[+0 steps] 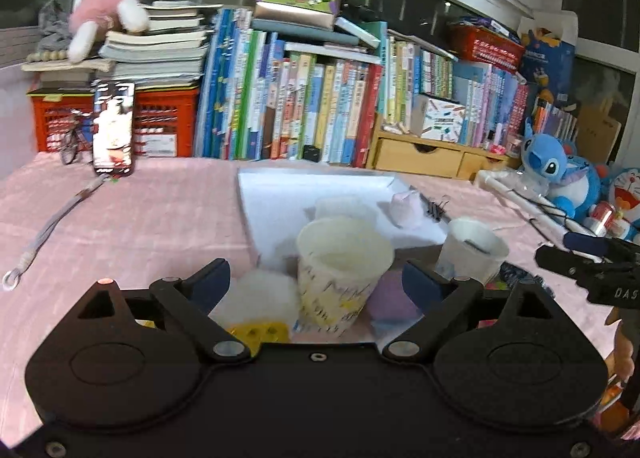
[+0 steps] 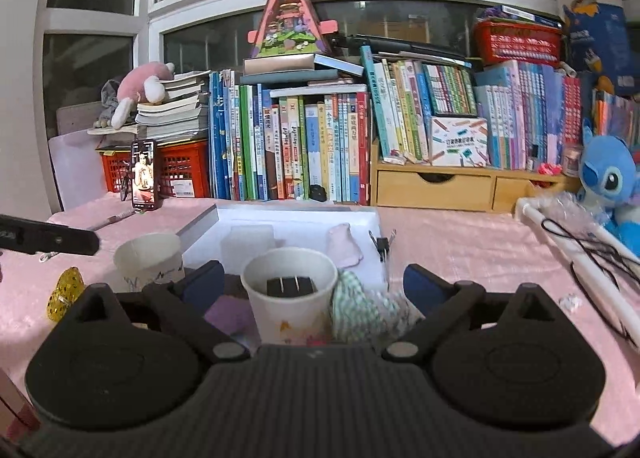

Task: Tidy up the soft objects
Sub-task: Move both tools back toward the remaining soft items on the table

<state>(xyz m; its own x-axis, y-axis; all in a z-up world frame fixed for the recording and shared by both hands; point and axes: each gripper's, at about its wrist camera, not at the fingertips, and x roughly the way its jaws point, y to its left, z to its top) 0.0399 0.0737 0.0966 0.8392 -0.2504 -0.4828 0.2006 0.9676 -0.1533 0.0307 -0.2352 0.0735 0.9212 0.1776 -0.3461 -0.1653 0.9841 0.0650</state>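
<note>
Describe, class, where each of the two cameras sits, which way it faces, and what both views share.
Left wrist: sits on the left gripper, faces a paper cup between its open fingers and the bookshelf; the right gripper shows at right.
Right wrist: sits on the right gripper, faces a second cup holding a black clip; the left gripper's tip shows at left.
Shared: white tray, both cups, phone.

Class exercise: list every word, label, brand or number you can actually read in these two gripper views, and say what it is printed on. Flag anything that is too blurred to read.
"DAS": white letters on the right gripper, cut off at the frame edge.
Book spines: printed titles, too small and blurred to read.
Red basket: rows of white print, unreadable.
Paper cups: patterns, no legible words.
Phone screen: a picture, no readable text.
</note>
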